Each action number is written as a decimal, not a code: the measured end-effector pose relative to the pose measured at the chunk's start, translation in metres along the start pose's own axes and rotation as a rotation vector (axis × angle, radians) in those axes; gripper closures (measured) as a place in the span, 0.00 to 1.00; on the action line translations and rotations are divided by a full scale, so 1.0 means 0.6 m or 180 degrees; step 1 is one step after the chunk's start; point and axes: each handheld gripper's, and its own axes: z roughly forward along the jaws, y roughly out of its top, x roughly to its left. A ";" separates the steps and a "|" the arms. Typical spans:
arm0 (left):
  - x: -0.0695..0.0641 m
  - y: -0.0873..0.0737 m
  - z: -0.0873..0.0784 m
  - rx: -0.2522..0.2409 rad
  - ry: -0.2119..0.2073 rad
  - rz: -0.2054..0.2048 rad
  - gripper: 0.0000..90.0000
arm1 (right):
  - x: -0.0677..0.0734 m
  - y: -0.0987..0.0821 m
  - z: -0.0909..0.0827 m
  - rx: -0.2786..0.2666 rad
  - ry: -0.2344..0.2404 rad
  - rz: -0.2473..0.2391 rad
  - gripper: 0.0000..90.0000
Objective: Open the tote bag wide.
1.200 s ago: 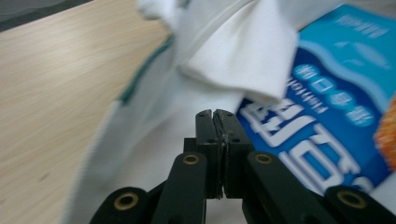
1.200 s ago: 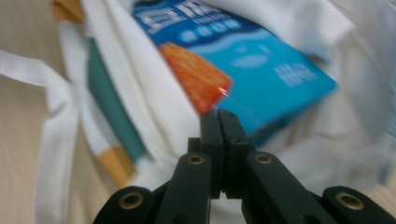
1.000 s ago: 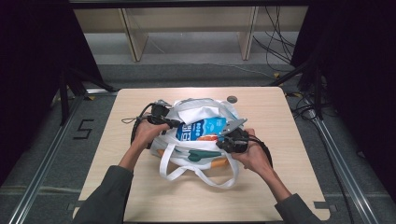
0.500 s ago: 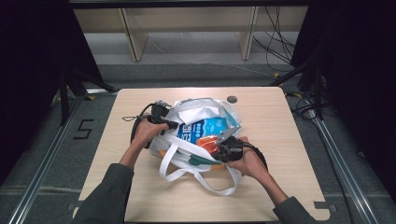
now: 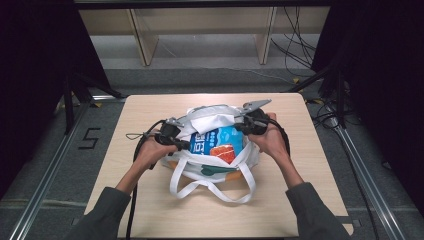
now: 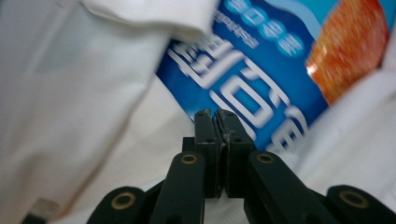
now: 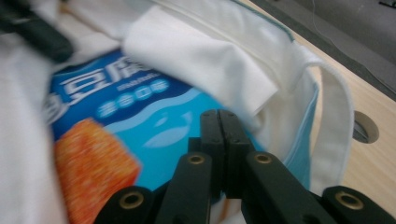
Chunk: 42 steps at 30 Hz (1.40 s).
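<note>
Both grippers, left (image 5: 176, 141) and right (image 5: 248, 123), have fingers closed and empty, flanking the white bag (image 5: 210, 167) at nine and three o'clock, apparently spreading its mouth around the blue packet (image 5: 216, 141).

Grey-green sleeves; each black tool (image 5: 181, 142) (image 5: 244, 124) has brass-ringed jaw screws, a trailing black cable.

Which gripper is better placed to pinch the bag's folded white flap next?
Right, probably. The right gripper, jaws shut, points just below the flap; the left gripper faces the blue packet.
</note>
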 end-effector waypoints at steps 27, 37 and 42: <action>0.090 0.013 -0.025 -0.0463 0.0629 -0.0466 0.96 | 0.000 -0.006 0.005 0.0370 -0.0107 -0.0085 1.00; 0.110 -0.011 -0.012 -0.0523 0.0544 -0.0624 0.97 | -0.034 -0.086 0.016 0.0341 -0.0221 0.0173 1.00; 0.085 -0.005 -0.035 -0.0703 0.0477 -0.0549 0.94 | -0.020 -0.068 -0.017 0.0181 -0.0160 0.0229 1.00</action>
